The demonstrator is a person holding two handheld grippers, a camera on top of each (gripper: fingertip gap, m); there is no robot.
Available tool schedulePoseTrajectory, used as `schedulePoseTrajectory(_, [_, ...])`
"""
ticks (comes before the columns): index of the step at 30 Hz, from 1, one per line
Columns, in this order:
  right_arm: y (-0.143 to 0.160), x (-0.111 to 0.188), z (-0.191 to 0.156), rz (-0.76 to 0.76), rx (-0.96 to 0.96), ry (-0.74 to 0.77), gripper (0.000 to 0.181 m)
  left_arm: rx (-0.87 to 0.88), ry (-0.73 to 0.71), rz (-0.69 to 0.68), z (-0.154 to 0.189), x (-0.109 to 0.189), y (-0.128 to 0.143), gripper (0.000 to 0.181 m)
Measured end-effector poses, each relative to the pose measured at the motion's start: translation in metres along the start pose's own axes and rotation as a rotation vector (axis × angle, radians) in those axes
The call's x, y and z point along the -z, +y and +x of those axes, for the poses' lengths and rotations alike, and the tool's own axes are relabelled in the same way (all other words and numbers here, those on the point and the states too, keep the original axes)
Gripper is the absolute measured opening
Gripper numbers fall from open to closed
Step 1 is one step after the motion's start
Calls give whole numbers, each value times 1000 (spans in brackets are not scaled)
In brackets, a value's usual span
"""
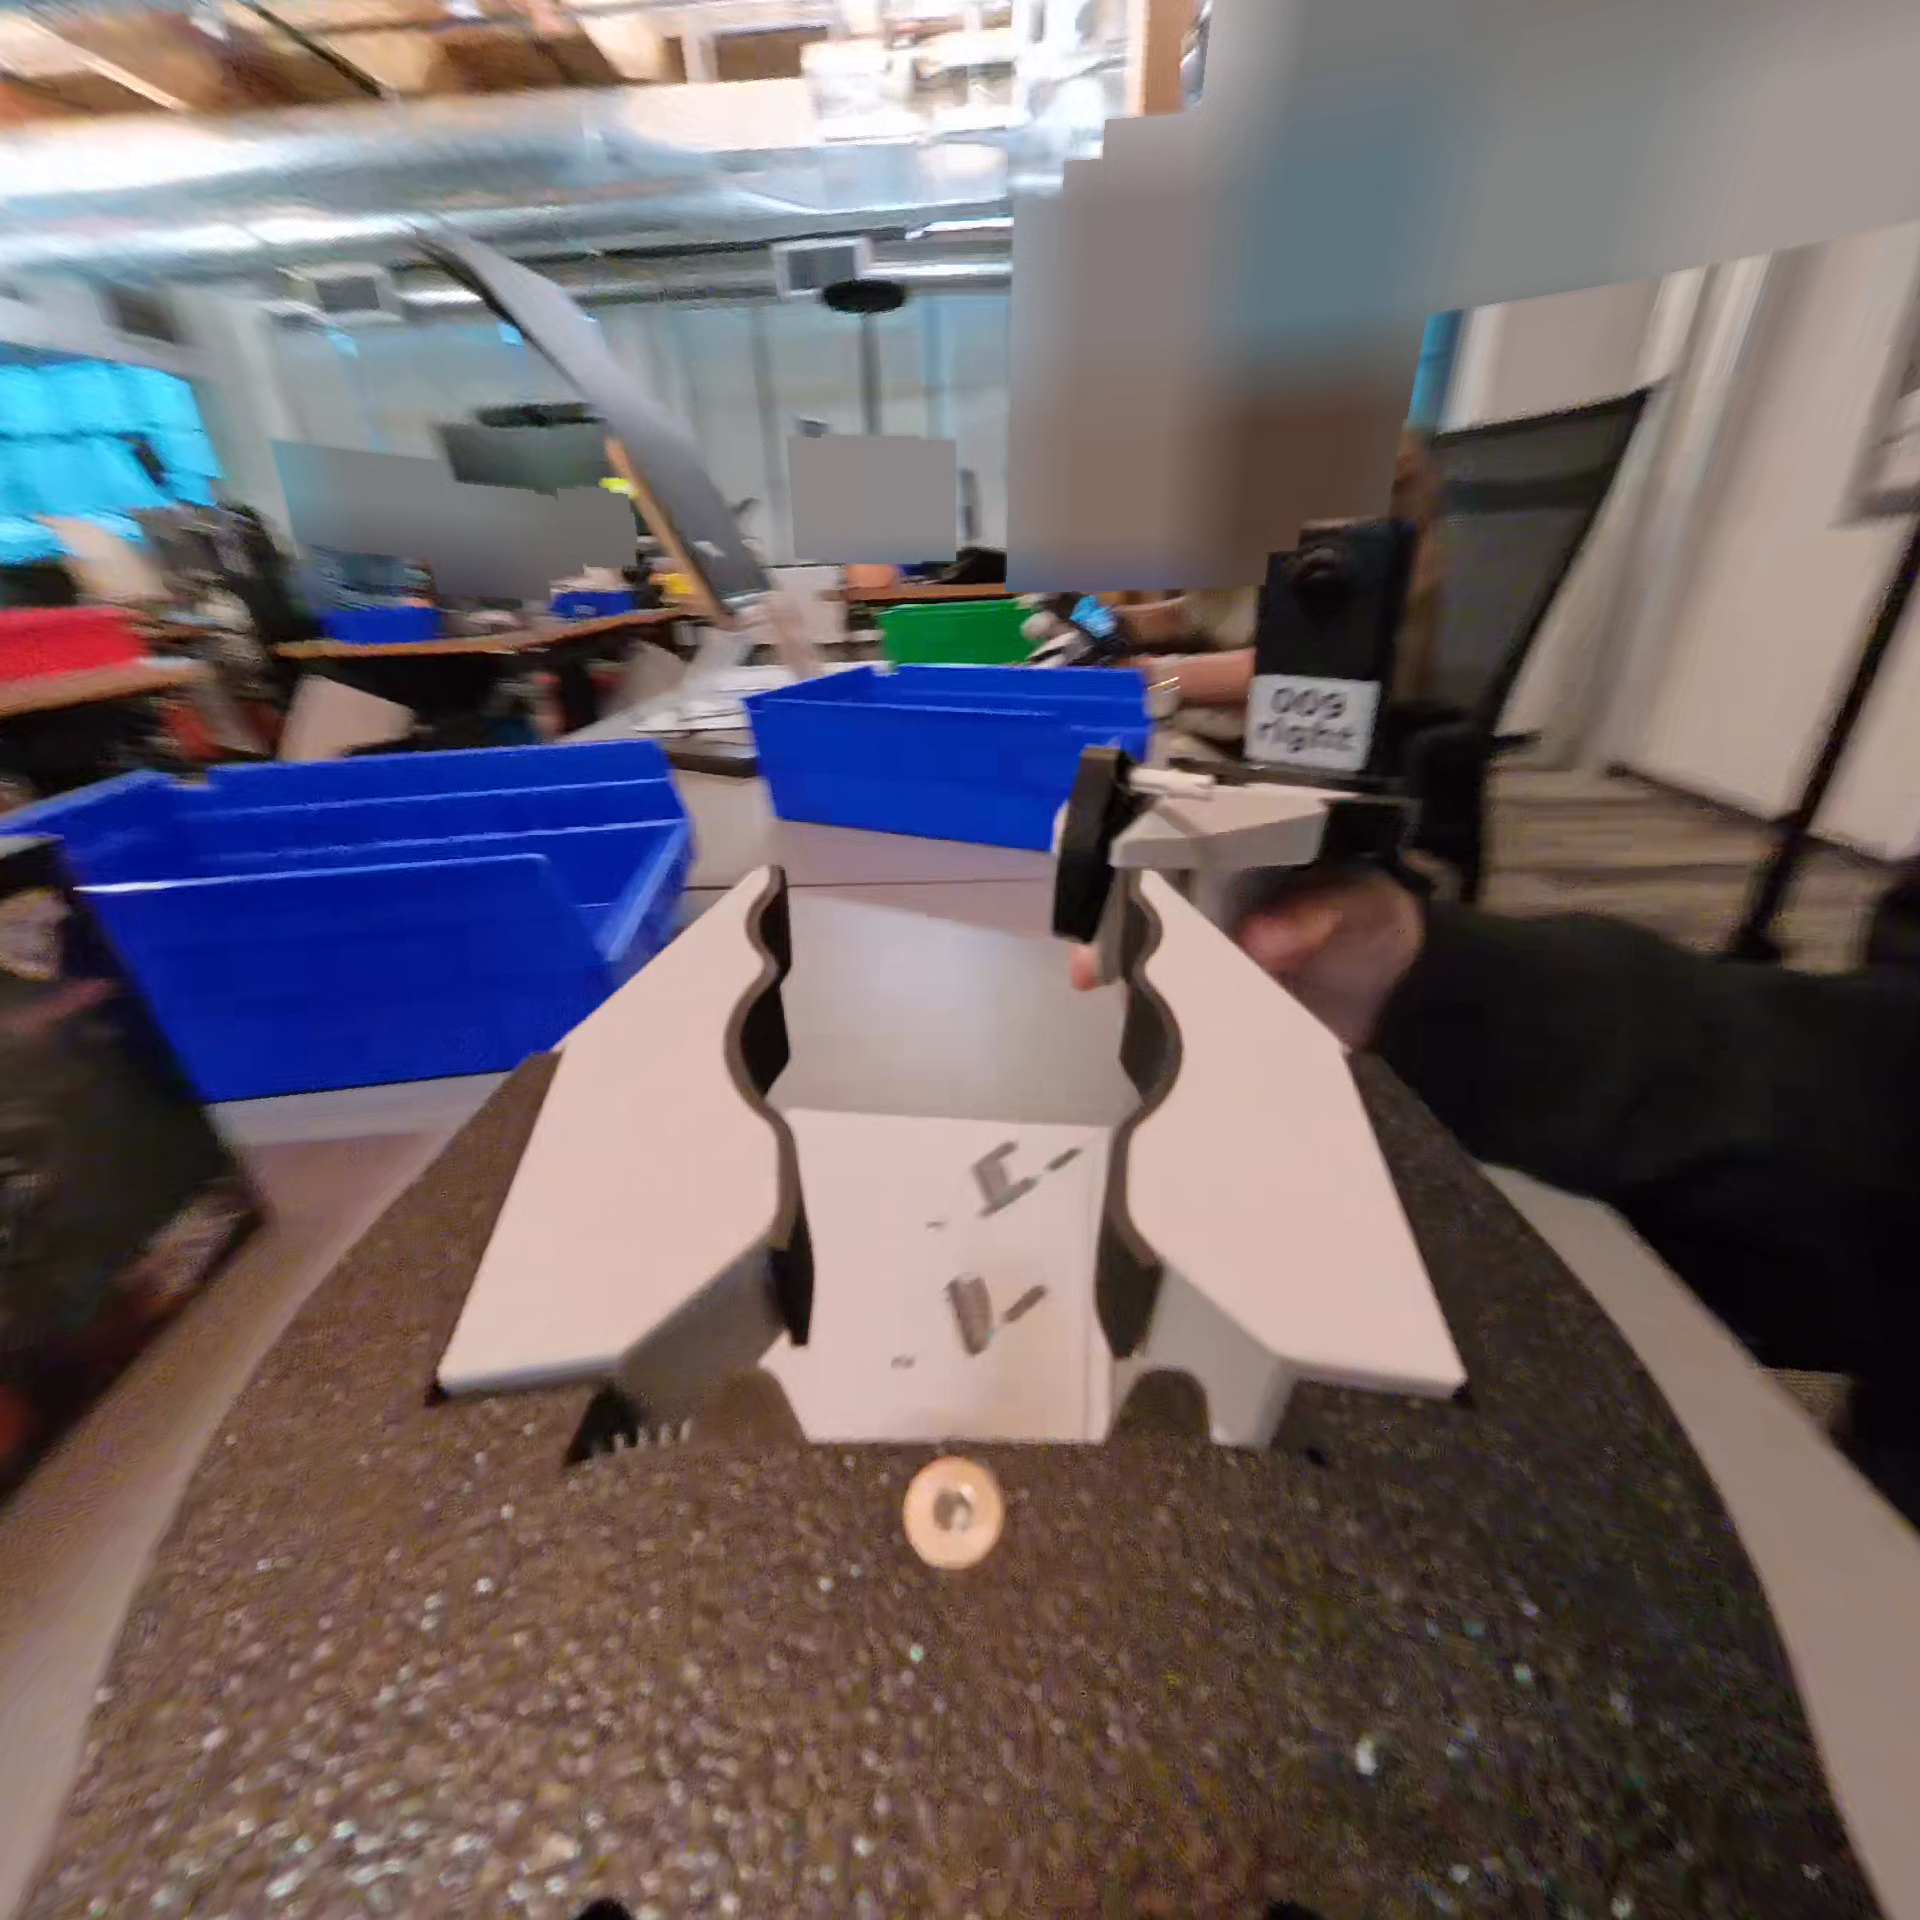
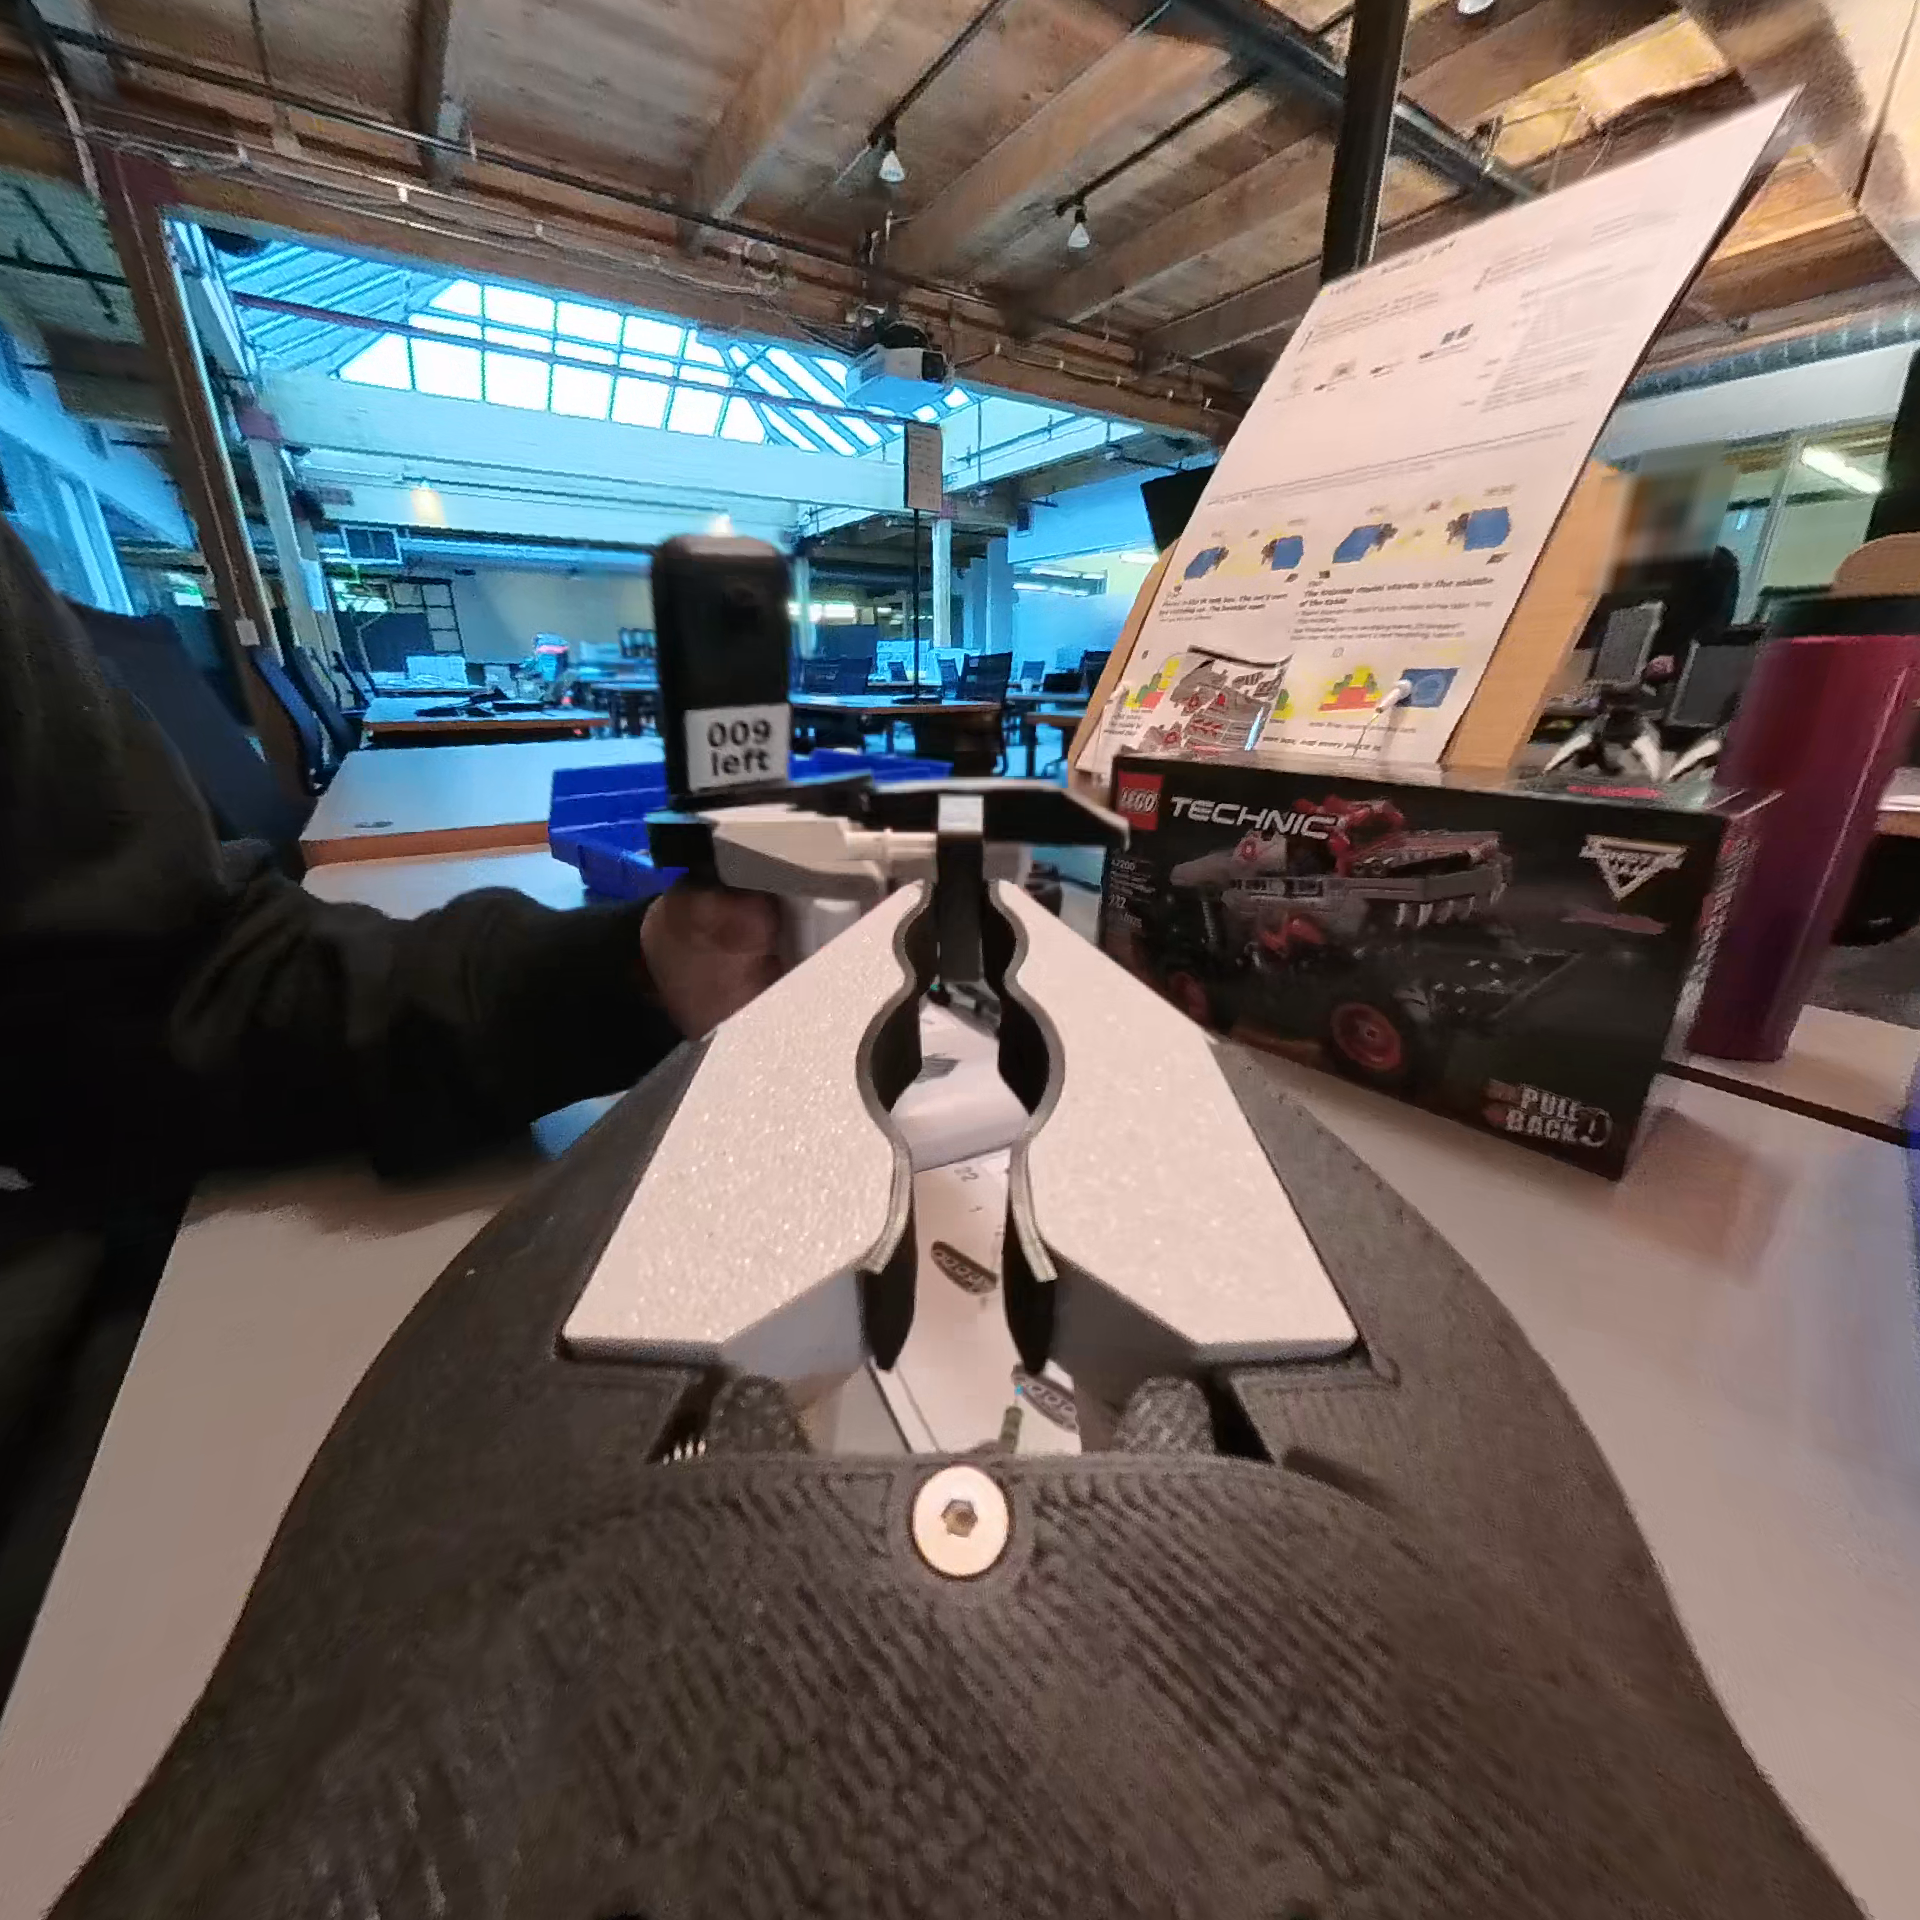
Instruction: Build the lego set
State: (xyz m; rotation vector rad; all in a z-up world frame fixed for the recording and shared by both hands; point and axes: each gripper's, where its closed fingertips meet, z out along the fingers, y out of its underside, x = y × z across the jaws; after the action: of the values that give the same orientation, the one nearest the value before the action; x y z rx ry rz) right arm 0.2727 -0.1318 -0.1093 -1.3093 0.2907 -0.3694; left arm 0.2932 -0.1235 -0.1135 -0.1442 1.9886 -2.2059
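Observation:
My left gripper (image 1: 956,894) is wide open and empty, hovering over the open white instruction booklet (image 1: 935,1247), whose page shows small grey part drawings. My right gripper (image 2: 958,899) is nearly shut, with a narrow gap between its jaws and nothing seen gripped. The booklet (image 2: 961,1195) lies under it. The right gripper also shows in the left wrist view (image 1: 1086,925), held by a hand at the tip of my left gripper's right finger. The left gripper shows in the right wrist view (image 2: 966,831), just ahead. The black Lego box (image 2: 1403,914) stands at the right.
Two blue bins (image 1: 364,935) (image 1: 935,758) stand on the white table (image 2: 1558,1299) behind the booklet. A tilted instruction board (image 2: 1455,468) with a sticker sheet (image 2: 1216,696) leans behind the box. A purple tumbler (image 2: 1808,831) stands at the far right. A dark sleeve (image 2: 260,987) crosses the left. Only a small space, under 4 cm, lies between the two pairs of fingers.

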Motion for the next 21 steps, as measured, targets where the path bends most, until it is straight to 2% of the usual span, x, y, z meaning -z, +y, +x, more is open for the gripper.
schedulePoseTrajectory(1, [-3, 2, 2, 6, 6, 11, 5, 45, 43, 20, 0, -2, -2, 62])
schedulePoseTrajectory(3, [-6, 2, 7, 0, 8, 29, 5, 82, 90, 53, -5, -4, -9, 62])
schedulePoseTrajectory(5, [-6, -1, 10, 3, 4, 46, 5, 92, 145, 12, -2, -6, -7, 62])
schedulePoseTrajectory(11, [18, -3, -2, -117, 32, 19, 5, 166, 194, -16, 24, -7, -2, 62])
schedulePoseTrajectory(16, [19, -18, -32, -200, 177, -59, 5, 51, 202, -141, 47, 0, -11, 63])
schedulePoseTrajectory(21, [20, -33, -71, -200, 232, -149, 5, -86, 160, -266, 68, 38, 0, 62])
